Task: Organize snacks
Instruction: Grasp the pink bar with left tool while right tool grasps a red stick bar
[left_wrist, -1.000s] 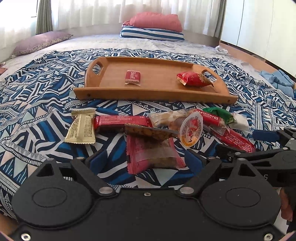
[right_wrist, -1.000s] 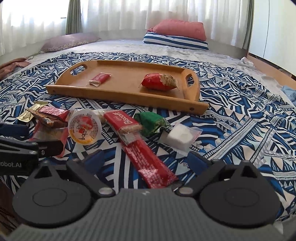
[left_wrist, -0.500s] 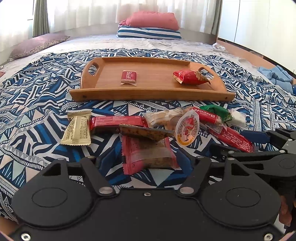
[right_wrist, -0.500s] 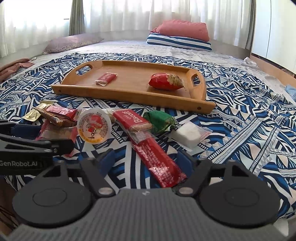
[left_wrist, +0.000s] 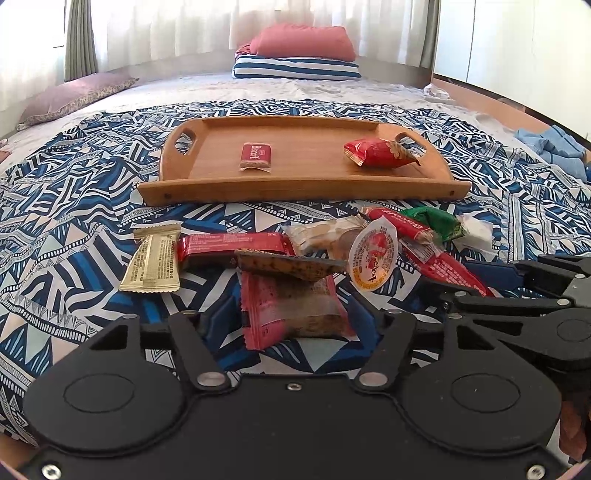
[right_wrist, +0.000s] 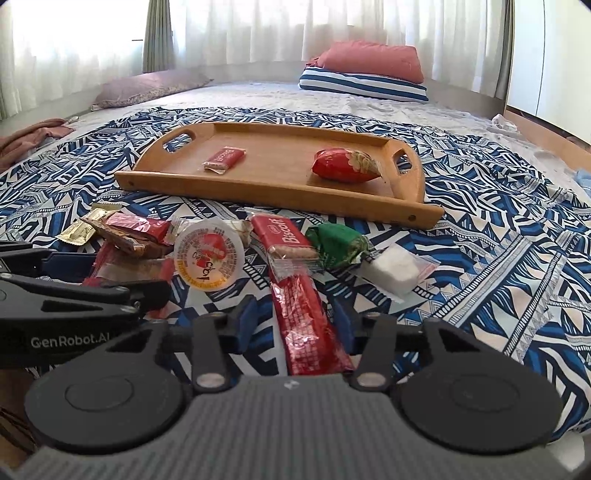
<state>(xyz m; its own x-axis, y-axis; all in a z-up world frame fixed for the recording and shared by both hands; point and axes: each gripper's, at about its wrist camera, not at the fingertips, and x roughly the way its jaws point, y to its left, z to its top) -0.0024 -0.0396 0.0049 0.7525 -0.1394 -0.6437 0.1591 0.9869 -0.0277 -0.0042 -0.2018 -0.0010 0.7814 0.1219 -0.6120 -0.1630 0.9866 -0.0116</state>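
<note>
A wooden tray (left_wrist: 295, 192) (right_wrist: 258, 192) lies on the bed with a small Biscoff pack (left_wrist: 255, 156) and a red snack bag (left_wrist: 380, 154) in it. A heap of snacks lies in front of it. My left gripper (left_wrist: 291, 321) is open, with its blue fingers on either side of a pink-wrapped bar (left_wrist: 291, 306). My right gripper (right_wrist: 295, 321) is open around a long red wafer pack (right_wrist: 306, 325). A round jelly cup (right_wrist: 208, 256) leans between the two.
In the heap are a gold packet (left_wrist: 153, 262), a red bar (left_wrist: 229, 245), a green sweet (right_wrist: 338, 243) and a white cube pack (right_wrist: 391, 269). Pillows (left_wrist: 299, 55) lie at the bed's far end. Blue cloth (left_wrist: 550, 144) lies at the right.
Both grippers have moved forward and their fingers have narrowed. The pink bar and the long red pack now lie between the fingers.
</note>
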